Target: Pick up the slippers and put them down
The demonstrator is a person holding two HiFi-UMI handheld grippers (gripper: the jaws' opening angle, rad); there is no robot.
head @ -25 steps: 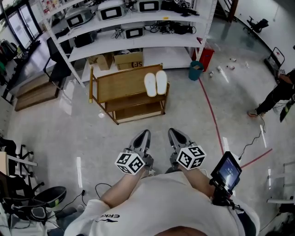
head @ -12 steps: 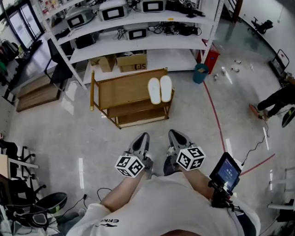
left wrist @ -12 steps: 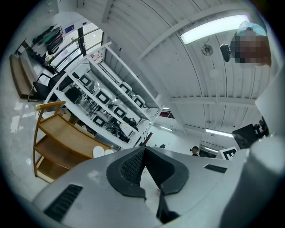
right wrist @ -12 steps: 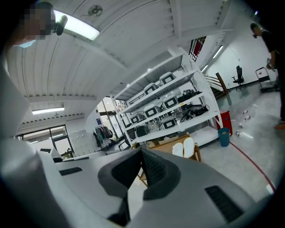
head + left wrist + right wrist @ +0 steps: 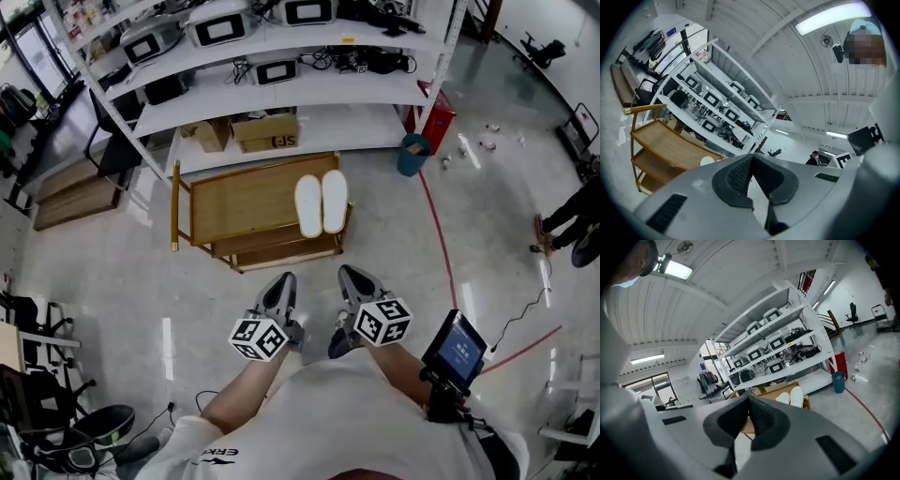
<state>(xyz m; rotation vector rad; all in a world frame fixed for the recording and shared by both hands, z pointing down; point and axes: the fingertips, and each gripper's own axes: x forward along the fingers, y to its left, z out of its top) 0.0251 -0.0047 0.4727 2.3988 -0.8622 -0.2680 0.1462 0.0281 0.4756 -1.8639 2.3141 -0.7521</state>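
Holding left gripper (image 5: 283, 281) and right gripper (image 5: 351, 276) clamped shut on nothing, well short of the white slippers (image 5: 322, 202) paired at the right end of the wooden rack (image 5: 239, 197) top, so likely to shove them off its edge unless opened first.

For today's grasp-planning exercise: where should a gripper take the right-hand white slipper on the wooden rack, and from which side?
Probably its near end, approached from the front. The slipper lies flat on the wooden rack, lengthwise towards the person, near end by the shelf's front edge; the other slipper crowds its left side. The right gripper is shut and must open first.
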